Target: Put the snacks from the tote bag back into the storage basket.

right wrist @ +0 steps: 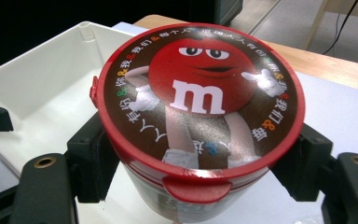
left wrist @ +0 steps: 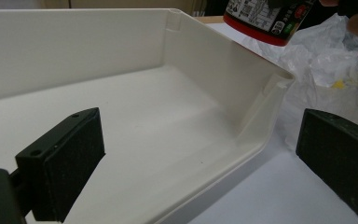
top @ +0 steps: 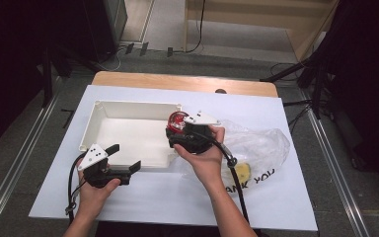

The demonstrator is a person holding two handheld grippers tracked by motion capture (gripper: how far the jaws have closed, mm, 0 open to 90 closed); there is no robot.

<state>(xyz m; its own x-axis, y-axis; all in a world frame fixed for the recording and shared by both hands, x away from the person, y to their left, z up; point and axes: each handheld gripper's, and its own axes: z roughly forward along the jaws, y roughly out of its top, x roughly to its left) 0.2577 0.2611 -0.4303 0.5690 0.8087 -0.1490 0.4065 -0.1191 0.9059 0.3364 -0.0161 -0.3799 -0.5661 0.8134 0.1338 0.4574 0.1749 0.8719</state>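
My right gripper (top: 176, 131) is shut on a round candy tub (top: 178, 120) with a red lid, held just above the right end of the white tray (top: 128, 104). In the right gripper view the tub (right wrist: 200, 98) sits upright, its lid printed with a red cartoon candy, and the pads (right wrist: 93, 154) press on both its sides. My left gripper (top: 126, 157) stands open at the tray's near right corner with nothing between its fingers. The left gripper view looks into the bare tray (left wrist: 74, 51), and the tub's lower edge (left wrist: 265, 18) hangs at the top.
A crumpled clear plastic bag (top: 256, 143) lies right of the tray, with something yellow (top: 242, 170) inside and black lettering near its front. A white sheet (top: 286, 207) covers the wooden table. Cables trail from both grippers toward the person.
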